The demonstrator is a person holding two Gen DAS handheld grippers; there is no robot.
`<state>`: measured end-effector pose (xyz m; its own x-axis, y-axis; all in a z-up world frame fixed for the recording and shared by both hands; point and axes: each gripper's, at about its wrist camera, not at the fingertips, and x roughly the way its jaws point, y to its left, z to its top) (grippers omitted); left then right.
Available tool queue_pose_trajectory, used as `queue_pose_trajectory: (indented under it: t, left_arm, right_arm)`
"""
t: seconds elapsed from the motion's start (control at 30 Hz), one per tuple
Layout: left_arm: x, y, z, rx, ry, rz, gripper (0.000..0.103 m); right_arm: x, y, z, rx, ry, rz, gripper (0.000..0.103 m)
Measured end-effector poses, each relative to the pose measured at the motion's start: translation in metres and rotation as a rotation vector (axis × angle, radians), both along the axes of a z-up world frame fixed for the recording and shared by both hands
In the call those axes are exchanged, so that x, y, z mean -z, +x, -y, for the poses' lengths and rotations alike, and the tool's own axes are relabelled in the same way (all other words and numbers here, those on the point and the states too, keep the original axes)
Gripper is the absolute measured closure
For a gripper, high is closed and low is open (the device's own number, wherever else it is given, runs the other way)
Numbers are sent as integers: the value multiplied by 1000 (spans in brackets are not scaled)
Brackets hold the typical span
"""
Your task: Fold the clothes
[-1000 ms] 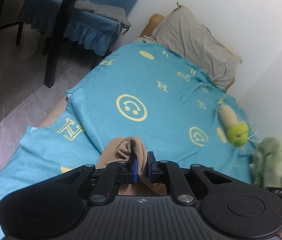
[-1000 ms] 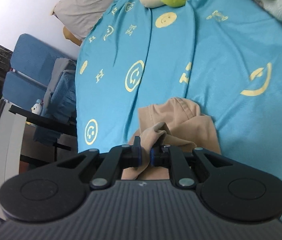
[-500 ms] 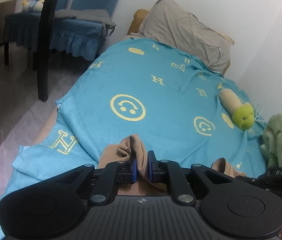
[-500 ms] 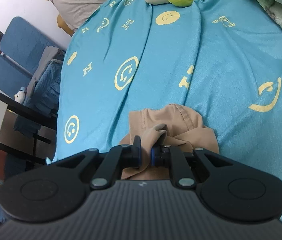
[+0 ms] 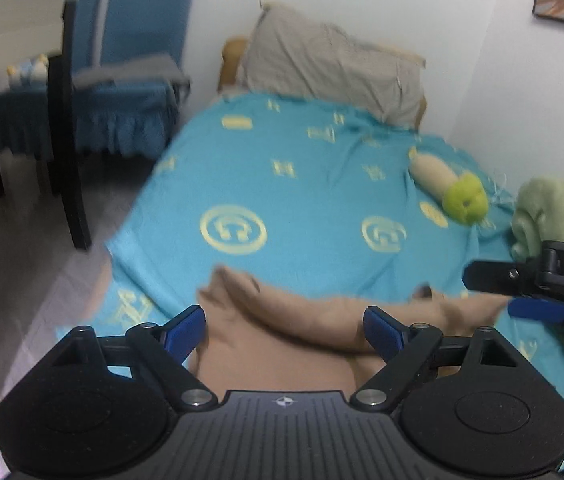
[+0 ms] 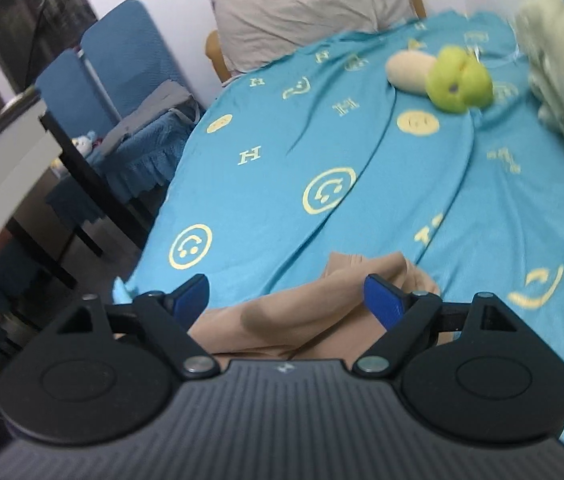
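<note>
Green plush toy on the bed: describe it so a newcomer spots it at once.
Start at the bed's turquoise blanket with yellow smileys, and look toward the grey pillow at the head. Near that end, on the blanket's wall side, lies the green plush toy: a round lime-green head on a beige tube body. The pale green throw beside it is duller and shapeless.

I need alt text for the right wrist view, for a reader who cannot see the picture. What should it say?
The right gripper hangs with its jaws wide open over a tan garment lying on a turquoise bedspread printed with yellow smiley faces. Farther back lie a green and beige plush toy and a grey pillow, with blue chairs at left.
</note>
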<state>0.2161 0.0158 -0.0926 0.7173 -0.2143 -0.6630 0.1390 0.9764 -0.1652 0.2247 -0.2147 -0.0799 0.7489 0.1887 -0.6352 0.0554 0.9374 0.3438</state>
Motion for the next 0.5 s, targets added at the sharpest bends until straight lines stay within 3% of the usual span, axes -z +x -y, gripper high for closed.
queue_pose_trajectory:
  t: [0.07, 0.17, 0.3, 0.5]
  left_arm:
    - [8, 2, 3, 14, 32, -33, 15]
    - [16, 3, 8, 29, 92, -49, 15]
    - [24, 6, 9, 31, 105, -70, 15]
    - [25, 9, 10, 22, 105, -75, 15]
  right_arm:
    - [6, 5, -3, -10, -39, -17, 18]
    - [18, 14, -7, -18, -81, -53, 33]
    - [32, 25, -12, -26, -134, -96, 33]
    - [32, 25, -14, -7, -133, -76, 32]
